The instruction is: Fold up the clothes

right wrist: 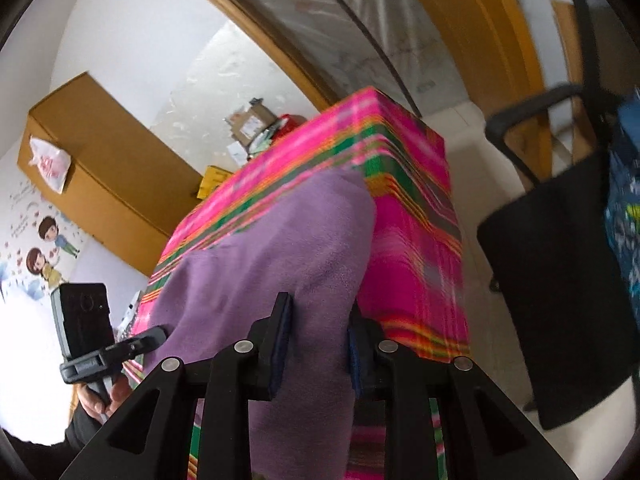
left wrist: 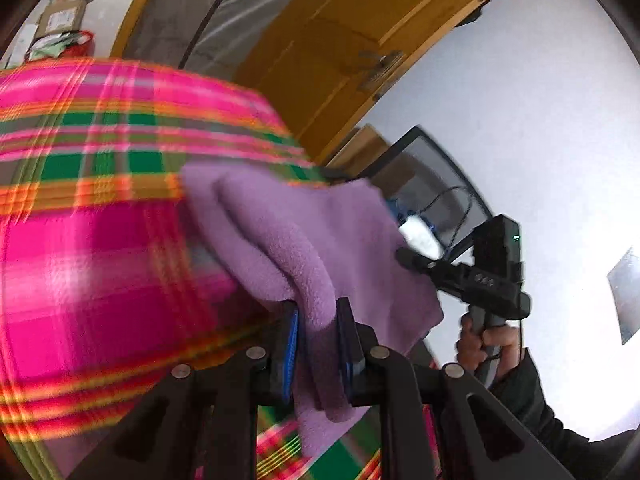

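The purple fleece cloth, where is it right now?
The purple fleece cloth is clamped in both the left gripper and the right gripper, stretched between them just above the pink plaid tablecloth.

We counted one purple fleece garment [right wrist: 280,240] at centre frame and one pink, green and orange plaid cloth [right wrist: 412,216] behind it. We saw two grippers: the left gripper [left wrist: 318,340] at lower centre of its own view, the right gripper [right wrist: 318,344] at lower centre of its own. We counted one long cardboard box [right wrist: 100,168] at upper left, two cartoon figures [right wrist: 44,248] on the wall at far left, and one black chair [right wrist: 560,272] at right.
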A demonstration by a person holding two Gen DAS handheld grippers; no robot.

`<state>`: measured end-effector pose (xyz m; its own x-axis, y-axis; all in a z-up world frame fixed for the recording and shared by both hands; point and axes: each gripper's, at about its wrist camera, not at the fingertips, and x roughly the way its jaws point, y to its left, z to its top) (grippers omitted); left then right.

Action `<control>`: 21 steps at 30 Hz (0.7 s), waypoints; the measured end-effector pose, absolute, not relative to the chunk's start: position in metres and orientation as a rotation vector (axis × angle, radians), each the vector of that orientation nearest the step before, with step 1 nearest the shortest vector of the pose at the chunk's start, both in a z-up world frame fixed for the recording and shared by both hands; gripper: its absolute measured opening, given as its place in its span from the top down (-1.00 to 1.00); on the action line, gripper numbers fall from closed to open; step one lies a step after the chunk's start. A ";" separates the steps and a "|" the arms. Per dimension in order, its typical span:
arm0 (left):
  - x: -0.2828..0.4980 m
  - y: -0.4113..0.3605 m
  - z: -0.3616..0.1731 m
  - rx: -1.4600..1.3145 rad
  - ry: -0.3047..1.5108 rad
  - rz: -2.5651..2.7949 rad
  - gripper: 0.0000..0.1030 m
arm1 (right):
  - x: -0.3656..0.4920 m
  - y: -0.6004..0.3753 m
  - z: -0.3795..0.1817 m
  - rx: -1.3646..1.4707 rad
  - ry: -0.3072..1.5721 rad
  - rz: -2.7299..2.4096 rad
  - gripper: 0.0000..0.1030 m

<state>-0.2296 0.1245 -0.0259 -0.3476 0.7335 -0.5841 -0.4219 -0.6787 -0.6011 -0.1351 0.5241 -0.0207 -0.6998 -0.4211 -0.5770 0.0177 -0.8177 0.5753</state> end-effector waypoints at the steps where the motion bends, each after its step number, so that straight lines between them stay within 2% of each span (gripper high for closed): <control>1: -0.229 0.121 -0.031 -1.169 -0.464 2.060 0.62 | -0.132 0.525 -0.022 1.075 -0.806 -2.571 0.43; 3: -0.227 0.116 -0.040 -1.210 -0.489 2.051 0.61 | -0.126 0.526 -0.025 1.086 -0.816 -2.585 0.33; 7: -0.215 0.106 -0.041 -1.223 -0.512 2.058 0.61 | -0.112 0.527 -0.029 1.104 -0.820 -2.623 0.30; 10: -0.205 0.102 -0.023 -1.177 -0.478 2.109 0.68 | -0.094 0.519 -0.013 1.077 -0.732 -2.714 0.30; 16: -0.211 0.118 0.012 -1.051 -0.357 2.202 0.68 | -0.066 0.494 0.002 0.996 -0.611 -2.811 0.31; 21: -0.242 0.132 -0.006 -1.131 -0.322 2.227 0.68 | -0.065 0.468 -0.019 1.164 -0.439 -2.838 0.52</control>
